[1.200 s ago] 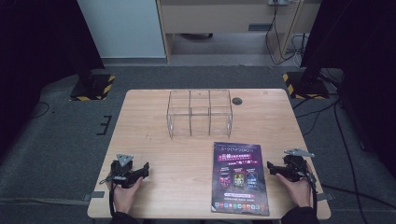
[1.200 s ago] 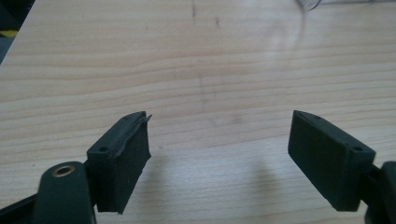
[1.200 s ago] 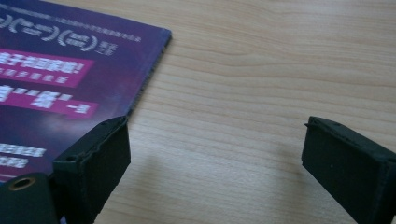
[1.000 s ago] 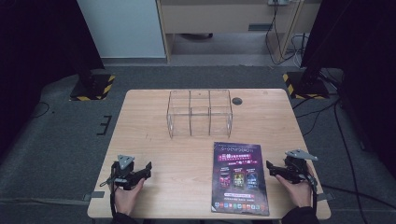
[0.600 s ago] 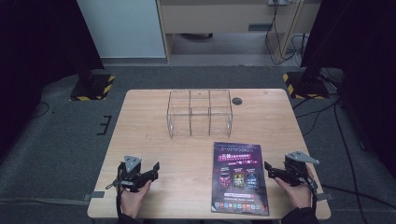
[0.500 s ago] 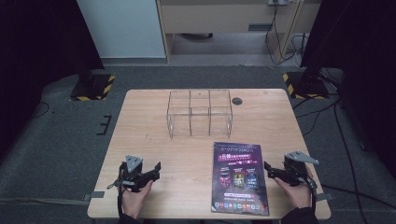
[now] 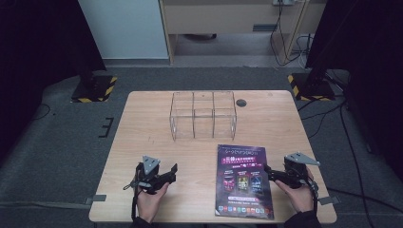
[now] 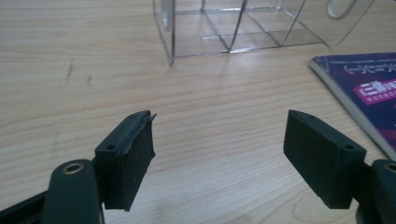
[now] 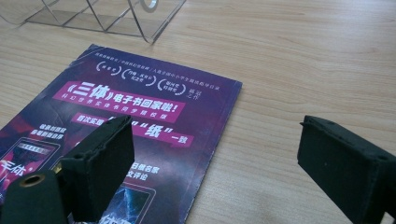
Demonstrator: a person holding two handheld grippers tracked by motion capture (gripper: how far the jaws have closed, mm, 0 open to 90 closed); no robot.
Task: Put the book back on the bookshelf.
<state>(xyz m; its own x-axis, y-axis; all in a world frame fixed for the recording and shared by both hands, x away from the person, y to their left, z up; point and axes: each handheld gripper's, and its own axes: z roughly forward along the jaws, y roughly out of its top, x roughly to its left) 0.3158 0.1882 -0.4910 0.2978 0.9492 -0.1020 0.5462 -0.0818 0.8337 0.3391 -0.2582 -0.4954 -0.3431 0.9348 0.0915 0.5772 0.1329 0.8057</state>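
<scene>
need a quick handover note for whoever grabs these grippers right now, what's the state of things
Left gripper: open, nothing between its jaws, low over bare wood at the near left, pointing toward the magazine.
Right gripper: open, holding nothing, at the magazine's right edge.
Magazine: lies flat and closed, cover up, near the front of the table.
Clear acrylic organiser: upright behind it, compartments empty.
Done: nothing moved yet.
Left: likely gripping the magazine and standing it in a compartment.
</scene>
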